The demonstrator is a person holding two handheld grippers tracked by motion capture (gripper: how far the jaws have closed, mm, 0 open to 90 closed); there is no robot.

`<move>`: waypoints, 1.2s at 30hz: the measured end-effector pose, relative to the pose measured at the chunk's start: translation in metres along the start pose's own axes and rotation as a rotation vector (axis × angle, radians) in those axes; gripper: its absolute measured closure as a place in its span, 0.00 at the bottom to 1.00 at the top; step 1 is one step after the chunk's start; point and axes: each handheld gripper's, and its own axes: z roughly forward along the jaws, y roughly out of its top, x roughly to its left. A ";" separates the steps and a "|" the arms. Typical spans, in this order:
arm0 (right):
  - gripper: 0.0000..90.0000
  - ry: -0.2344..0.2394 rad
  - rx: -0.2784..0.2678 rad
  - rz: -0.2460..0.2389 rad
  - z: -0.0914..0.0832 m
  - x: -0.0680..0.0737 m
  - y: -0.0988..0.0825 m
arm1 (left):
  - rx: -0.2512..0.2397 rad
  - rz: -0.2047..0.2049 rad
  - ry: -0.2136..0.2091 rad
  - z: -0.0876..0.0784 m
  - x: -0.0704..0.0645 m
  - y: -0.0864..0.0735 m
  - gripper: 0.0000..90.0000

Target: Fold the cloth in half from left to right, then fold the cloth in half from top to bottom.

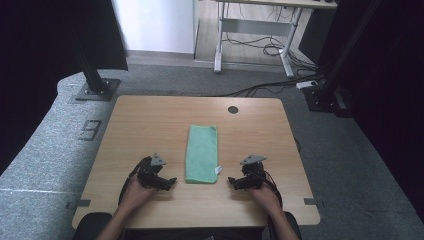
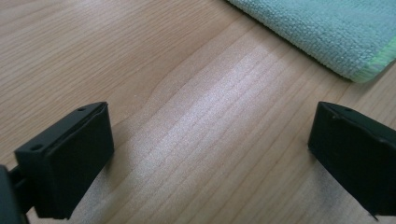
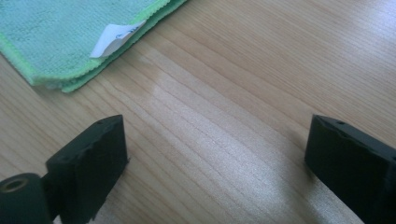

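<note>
A folded green cloth (image 1: 202, 153) lies lengthwise in the middle of the wooden table (image 1: 150, 120), with a small white label (image 1: 218, 170) at its near right corner. My left gripper (image 1: 171, 181) rests low on the table just left of the cloth's near end, jaws wide apart with bare wood between them; the cloth (image 2: 327, 32) lies beyond its jaws at the upper right. My right gripper (image 1: 231, 181) sits just right of the cloth's near end, also open and empty; the cloth (image 3: 60, 37) and its label (image 3: 114, 37) lie at that view's upper left.
A round dark grommet (image 1: 233, 109) is set in the table's far edge. Dark frame posts (image 1: 92, 75) stand off the far left and right corners. A desk frame with cables (image 1: 260, 45) stands on the floor behind.
</note>
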 end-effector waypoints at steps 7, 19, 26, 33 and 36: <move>0.00 -0.002 -0.015 -0.003 0.002 -0.001 -0.003 | -0.002 0.000 -0.002 0.000 0.000 0.000 0.00; 0.00 -0.003 -0.025 -0.002 0.003 -0.001 -0.003 | -0.001 0.000 -0.002 0.000 0.000 0.000 0.00; 0.00 -0.007 -0.024 0.002 0.003 -0.001 -0.003 | -0.004 -0.002 -0.004 0.001 0.000 0.000 0.00; 0.00 -0.018 -0.024 0.016 0.004 0.001 -0.002 | -0.003 0.002 -0.007 0.001 0.001 0.000 0.00; 0.00 -0.018 -0.019 0.012 0.005 0.002 0.000 | 0.005 0.006 -0.008 0.001 0.001 0.001 0.00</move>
